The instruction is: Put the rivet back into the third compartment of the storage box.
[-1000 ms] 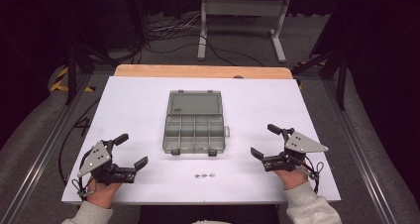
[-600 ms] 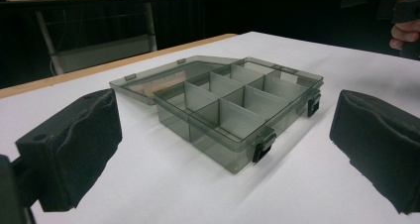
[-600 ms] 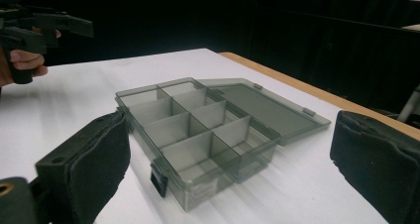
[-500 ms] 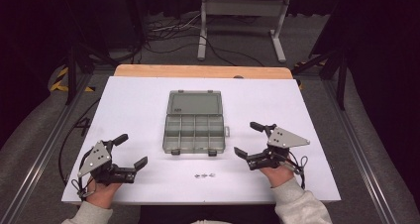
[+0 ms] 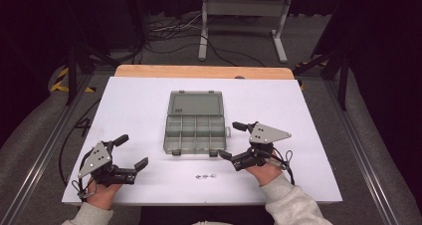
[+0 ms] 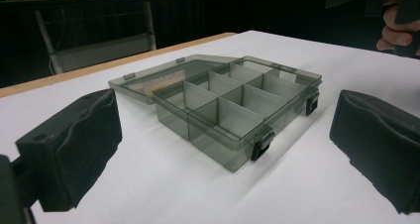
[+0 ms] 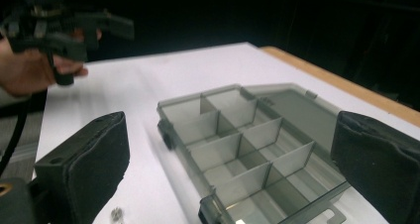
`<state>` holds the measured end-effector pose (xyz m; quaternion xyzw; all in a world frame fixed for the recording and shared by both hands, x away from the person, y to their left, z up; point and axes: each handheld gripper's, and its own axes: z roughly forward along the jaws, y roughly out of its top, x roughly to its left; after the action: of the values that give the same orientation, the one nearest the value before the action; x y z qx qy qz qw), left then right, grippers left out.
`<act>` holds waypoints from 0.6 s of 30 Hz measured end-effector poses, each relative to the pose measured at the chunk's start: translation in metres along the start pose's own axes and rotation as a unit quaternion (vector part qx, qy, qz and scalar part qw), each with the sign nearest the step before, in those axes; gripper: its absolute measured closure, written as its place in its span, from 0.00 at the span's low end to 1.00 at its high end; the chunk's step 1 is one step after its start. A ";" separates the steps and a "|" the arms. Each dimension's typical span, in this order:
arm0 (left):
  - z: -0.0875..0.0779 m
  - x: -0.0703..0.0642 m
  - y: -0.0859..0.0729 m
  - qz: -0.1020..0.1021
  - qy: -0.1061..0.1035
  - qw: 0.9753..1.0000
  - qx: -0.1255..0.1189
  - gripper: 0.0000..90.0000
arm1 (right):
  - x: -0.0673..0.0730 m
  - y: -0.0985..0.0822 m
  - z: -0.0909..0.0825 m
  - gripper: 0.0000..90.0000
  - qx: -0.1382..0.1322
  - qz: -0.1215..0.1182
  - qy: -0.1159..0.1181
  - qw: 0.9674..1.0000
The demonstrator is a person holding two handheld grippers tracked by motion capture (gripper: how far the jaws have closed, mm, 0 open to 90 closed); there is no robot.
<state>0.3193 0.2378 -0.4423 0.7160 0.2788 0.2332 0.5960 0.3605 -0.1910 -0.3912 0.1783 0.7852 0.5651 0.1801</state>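
A smoky grey plastic organiser box (image 5: 195, 135) lies open in the middle of the white table (image 5: 308, 115), its lid (image 5: 195, 104) folded flat on the far side and its compartments empty. Three tiny metal parts (image 5: 205, 176) rest on the table just in front of it. My left gripper (image 5: 132, 151) hovers open at the front left, well apart from the box. My right gripper (image 5: 230, 141) is open right beside the box's front right corner. In the left gripper view the box (image 6: 233, 110) sits ahead between wide black pads (image 6: 74, 149). The right gripper view looks across the compartments (image 7: 237, 140); one small part (image 7: 117, 213) lies near its left pad (image 7: 84, 169).
A wooden strip (image 5: 204, 71) edges the table's far side, with a metal stand (image 5: 244, 8) and cables on the floor beyond. The other hand with its gripper (image 7: 49, 35) shows far off in the right gripper view.
My right gripper has moved left, from the table's right side to the box's front right corner. The left gripper has stayed where it was.
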 end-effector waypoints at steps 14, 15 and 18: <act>0.000 0.000 0.000 0.001 -0.002 1.000 0.004 0.01 | 0.015 0.033 0.028 0.07 0.219 -0.077 0.044 0.972; 0.000 0.000 0.000 0.001 -0.003 1.000 0.004 0.01 | 0.016 0.034 0.029 0.07 0.228 -0.081 0.045 0.969; 0.000 0.000 0.000 0.001 -0.003 1.000 0.005 0.01 | 0.019 0.039 0.033 0.07 0.258 -0.091 0.047 0.961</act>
<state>0.3194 0.2375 -0.4422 0.7202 0.2770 0.2302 0.5929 0.3629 -0.1433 -0.3656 0.1192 0.9248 0.3325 0.1416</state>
